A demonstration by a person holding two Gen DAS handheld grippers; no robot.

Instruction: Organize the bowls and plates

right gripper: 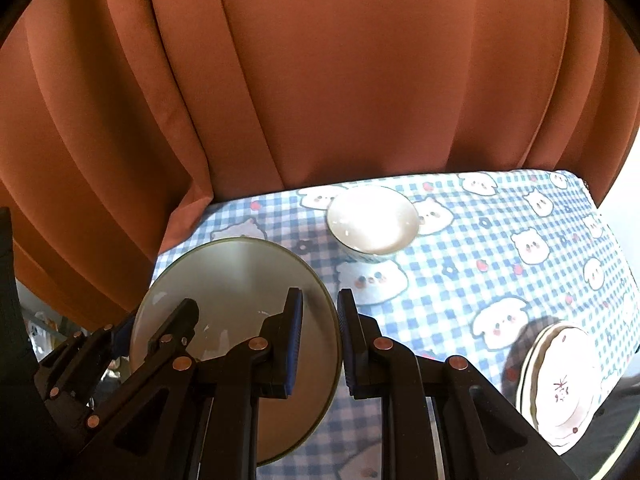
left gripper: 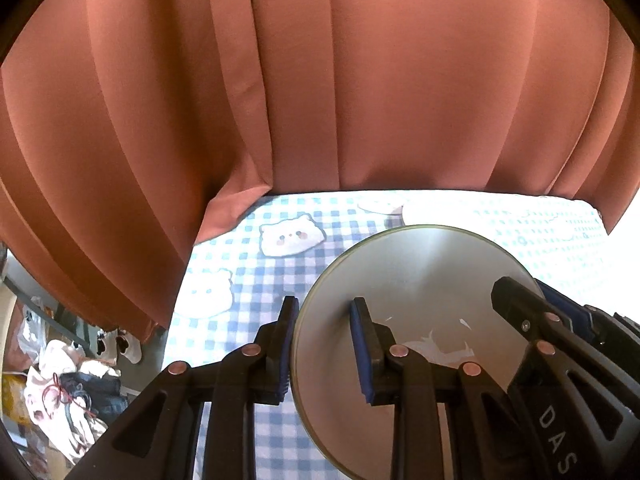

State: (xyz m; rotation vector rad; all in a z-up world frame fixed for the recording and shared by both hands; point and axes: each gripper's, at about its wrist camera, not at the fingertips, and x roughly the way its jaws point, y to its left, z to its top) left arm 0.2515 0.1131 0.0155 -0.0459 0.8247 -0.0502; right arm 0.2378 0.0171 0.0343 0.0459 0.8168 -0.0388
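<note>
A grey plate [left gripper: 420, 280] with a greenish rim is held above the table. My left gripper [left gripper: 324, 340] straddles its left rim, one finger under it and one on top; the jaws look shut on the rim. My right gripper [right gripper: 320, 332] straddles the same plate [right gripper: 236, 284] at its right rim, jaws close on the edge. A white bowl [right gripper: 372, 220] stands on the table beyond it. A stack of white scalloped plates [right gripper: 560, 380] lies at the right edge.
The table carries a blue-checked cloth with bear faces [right gripper: 500, 248]. An orange curtain [right gripper: 320, 80] hangs close behind the table. Clutter and shoes lie on the floor at the left [left gripper: 68, 380].
</note>
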